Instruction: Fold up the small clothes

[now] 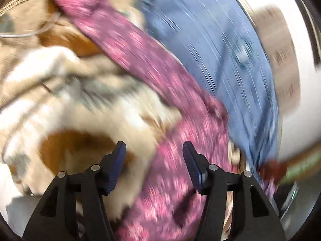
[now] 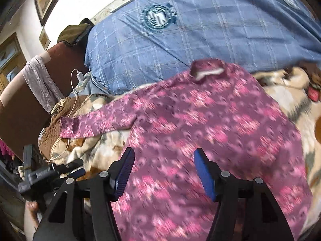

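Note:
A small purple shirt with a pink floral print [image 2: 200, 120] lies spread flat on a bed, collar away from me and one long sleeve [image 2: 96, 122] stretched out to the left. My right gripper [image 2: 163, 156] is open and empty, just above the shirt's lower body. In the blurred left wrist view the same shirt [image 1: 160, 76] runs diagonally across the frame. My left gripper [image 1: 154, 150] is open and empty, over the shirt's edge and the blanket. The left gripper also shows in the right wrist view [image 2: 78, 170] at the lower left.
A cream, brown and grey patterned blanket [image 2: 291, 92] covers the bed under the shirt. A blue checked pillow [image 2: 200, 30] lies behind it. A white charging cable [image 2: 76, 88] trails over the blanket at left. A brown headboard [image 2: 20, 110] with a grey cloth stands far left.

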### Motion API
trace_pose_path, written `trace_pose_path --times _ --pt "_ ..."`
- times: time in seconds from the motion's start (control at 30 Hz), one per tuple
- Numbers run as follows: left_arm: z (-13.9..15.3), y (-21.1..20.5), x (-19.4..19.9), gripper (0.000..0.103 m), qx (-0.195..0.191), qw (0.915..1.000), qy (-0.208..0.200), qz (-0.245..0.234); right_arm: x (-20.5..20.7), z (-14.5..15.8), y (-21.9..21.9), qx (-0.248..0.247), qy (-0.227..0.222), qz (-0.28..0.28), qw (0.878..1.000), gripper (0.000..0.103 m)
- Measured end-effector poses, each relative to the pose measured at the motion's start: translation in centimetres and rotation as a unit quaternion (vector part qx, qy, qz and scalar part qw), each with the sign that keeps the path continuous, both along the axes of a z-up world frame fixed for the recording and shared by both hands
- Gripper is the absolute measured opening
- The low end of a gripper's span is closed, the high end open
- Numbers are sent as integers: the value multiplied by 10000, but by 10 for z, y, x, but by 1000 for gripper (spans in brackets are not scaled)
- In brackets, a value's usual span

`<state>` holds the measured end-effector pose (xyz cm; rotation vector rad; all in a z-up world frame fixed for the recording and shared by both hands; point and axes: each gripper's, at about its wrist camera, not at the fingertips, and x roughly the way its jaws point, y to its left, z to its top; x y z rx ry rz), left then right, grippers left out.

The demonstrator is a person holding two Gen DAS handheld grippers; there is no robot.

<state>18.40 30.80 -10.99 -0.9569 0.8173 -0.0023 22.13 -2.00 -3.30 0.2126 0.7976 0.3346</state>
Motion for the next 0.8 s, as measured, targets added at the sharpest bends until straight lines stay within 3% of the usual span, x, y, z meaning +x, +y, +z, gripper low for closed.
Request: trace_pose_path --times 0.1,0.2,0.3,0.4,0.47,0.5,0.63,0.8 --pt "-12 36 26 62 -66 9980 142 614 17 1 22 21 118 195 9997 64" --pt "-29 68 46 62 -371 9917 270 1202 27 1 42 124 181 569 9981 64" --pt "-33 95 59 61 63 9817 472 1844 31 -5 63 120 251 856 9959 63" --pt "-29 103 75 61 633 9757 677 1984 34 -20 78 7 353 1036 9940 63" --pt "-35 111 85 59 689 9723 746 2107 37 -28 84 -11 408 1087 9932 63" --pt "-41 114 89 54 589 9732 686 2114 39 -31 85 -5 448 1085 9931 63" --pt "-35 96 84 26 1185 9677 539 2160 45 -41 84 -50 568 995 9934 63" --pt "-10 95 79 23 1591 9666 164 2004 52 -47 72 -33 675 782 9946 63"
